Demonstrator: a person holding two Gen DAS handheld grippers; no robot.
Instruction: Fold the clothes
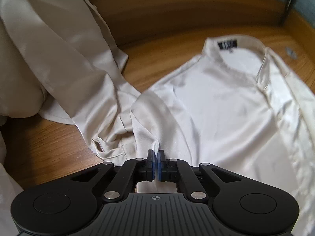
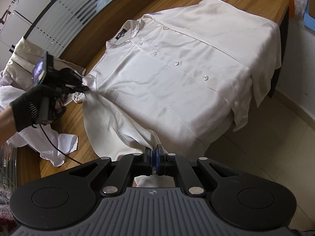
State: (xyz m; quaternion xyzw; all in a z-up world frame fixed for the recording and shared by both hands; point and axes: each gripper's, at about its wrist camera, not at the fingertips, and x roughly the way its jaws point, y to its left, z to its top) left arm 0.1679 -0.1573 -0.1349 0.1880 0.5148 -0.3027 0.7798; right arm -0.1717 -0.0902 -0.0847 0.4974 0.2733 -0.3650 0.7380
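Shirt (image 2: 177,74), cream and buttoned, is lying front-up on the wooden desk (image 2: 122,5), its black neck label (image 1: 227,45) too blurred to read, while I am pinching its fabric in my left gripper (image 1: 156,151) and right gripper (image 2: 154,149).

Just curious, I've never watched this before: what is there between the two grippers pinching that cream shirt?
Only shirt. In the right wrist view, a taut fold of fabric runs from the left gripper down to the right gripper, both clamped on it.
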